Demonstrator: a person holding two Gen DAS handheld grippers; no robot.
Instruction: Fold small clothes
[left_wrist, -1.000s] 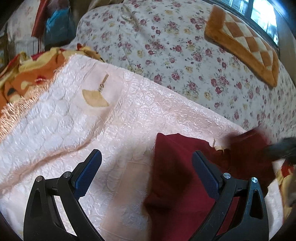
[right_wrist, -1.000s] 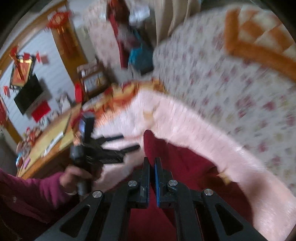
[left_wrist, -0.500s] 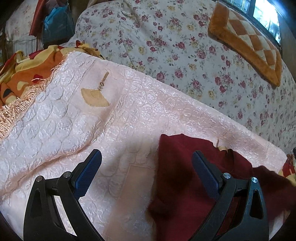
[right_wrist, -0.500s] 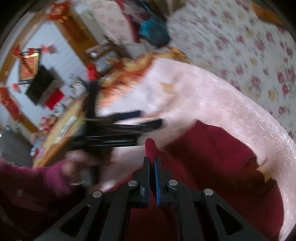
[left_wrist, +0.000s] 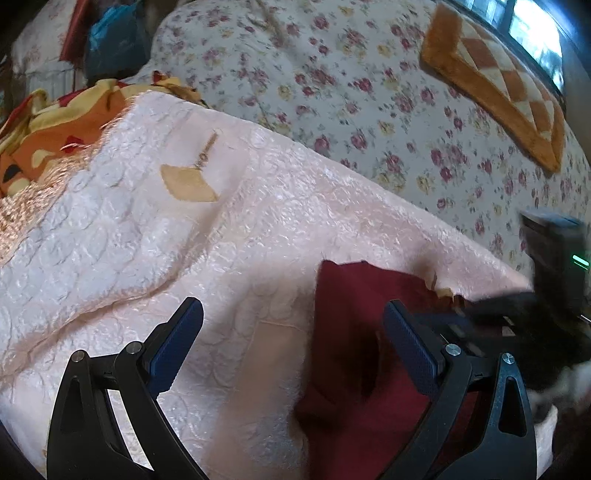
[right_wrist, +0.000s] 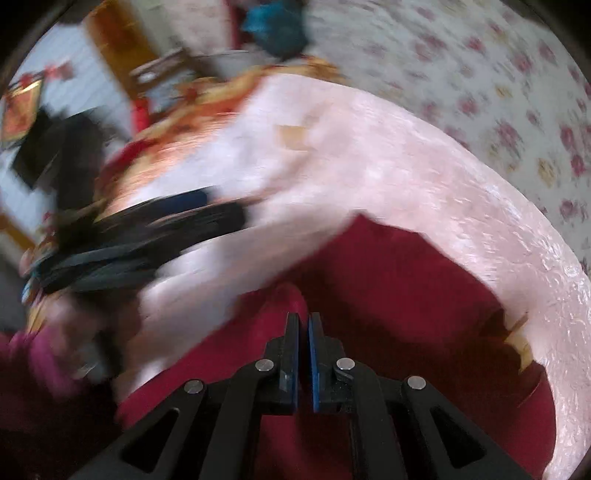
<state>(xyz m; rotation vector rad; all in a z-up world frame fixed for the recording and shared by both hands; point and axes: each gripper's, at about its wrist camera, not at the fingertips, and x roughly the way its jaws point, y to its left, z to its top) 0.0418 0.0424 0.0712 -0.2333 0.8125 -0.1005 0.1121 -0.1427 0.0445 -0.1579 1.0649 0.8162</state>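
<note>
A dark red garment (left_wrist: 354, 350) lies on a pale pink quilted cloth (left_wrist: 221, 251). My left gripper (left_wrist: 291, 339) is open and empty, held above the garment's left edge. My right gripper (right_wrist: 303, 325) is shut on a fold of the red garment (right_wrist: 388, 295) and carries it toward the left. It shows blurred at the right of the left wrist view (left_wrist: 517, 314). The left gripper shows blurred at the left of the right wrist view (right_wrist: 147, 229).
A floral bedspread (left_wrist: 351, 92) covers the bed behind the pink cloth. An orange checked cushion (left_wrist: 498, 85) lies at the back right. An orange and yellow cloth (left_wrist: 48, 129) is bunched at the left. Furniture and wall decorations are blurred at the left (right_wrist: 55, 110).
My right gripper has swung leftward with the red fold and entered the left wrist view from the right. The left gripper has stayed open over the garment's left edge.
</note>
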